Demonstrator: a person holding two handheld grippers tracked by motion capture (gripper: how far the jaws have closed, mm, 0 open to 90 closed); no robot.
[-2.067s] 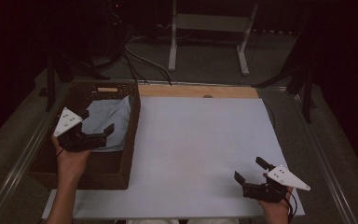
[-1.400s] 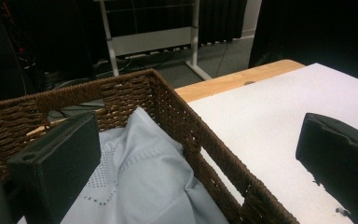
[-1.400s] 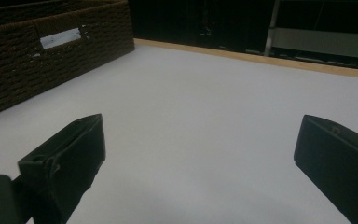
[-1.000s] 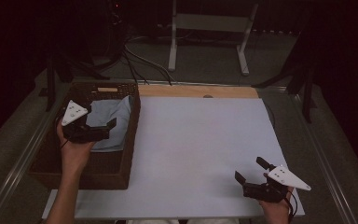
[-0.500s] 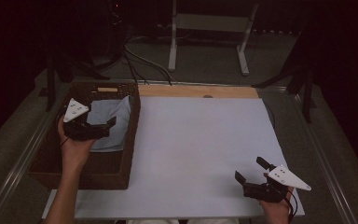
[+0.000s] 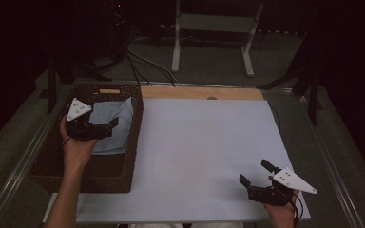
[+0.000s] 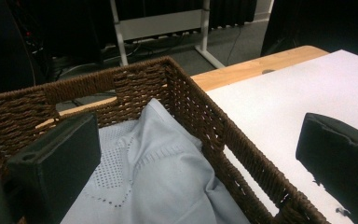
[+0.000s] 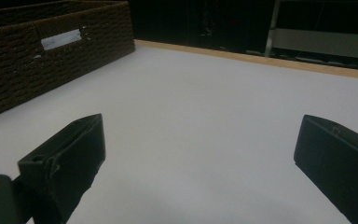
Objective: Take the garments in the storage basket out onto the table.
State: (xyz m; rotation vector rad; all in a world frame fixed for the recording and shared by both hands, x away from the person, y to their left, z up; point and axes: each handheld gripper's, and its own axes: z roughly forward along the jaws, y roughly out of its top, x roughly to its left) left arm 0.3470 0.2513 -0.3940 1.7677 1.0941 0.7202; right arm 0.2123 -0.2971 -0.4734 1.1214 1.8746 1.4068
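Observation:
A brown wicker basket [image 6: 132, 142] stands at the table's left, with a pale blue cloth [image 6: 116, 126] crumpled in its far half. My left gripper [image 6: 110, 128] hovers over the basket, open, its jaws pointing right across the cloth. In the left gripper view the cloth [image 7: 154, 177] lies below and between the wide-apart jaws of the left gripper [image 7: 200, 140], nothing held; the basket's wall [image 7: 200, 112] runs under them. My right gripper [image 6: 255, 173] rests low at the table's front right, open and empty. Bare white sheet lies ahead of the right gripper [image 8: 205, 140].
A white sheet [image 6: 204, 152] covers the table, with a wooden strip [image 6: 199, 92] along its far edge. The basket [image 8: 51, 46] shows at far left in the right gripper view. Metal stand legs [image 6: 176, 52] and cables lie on the floor beyond.
My left gripper has drifted a little farther away over the basket, toward the cloth. The right gripper has stayed put.

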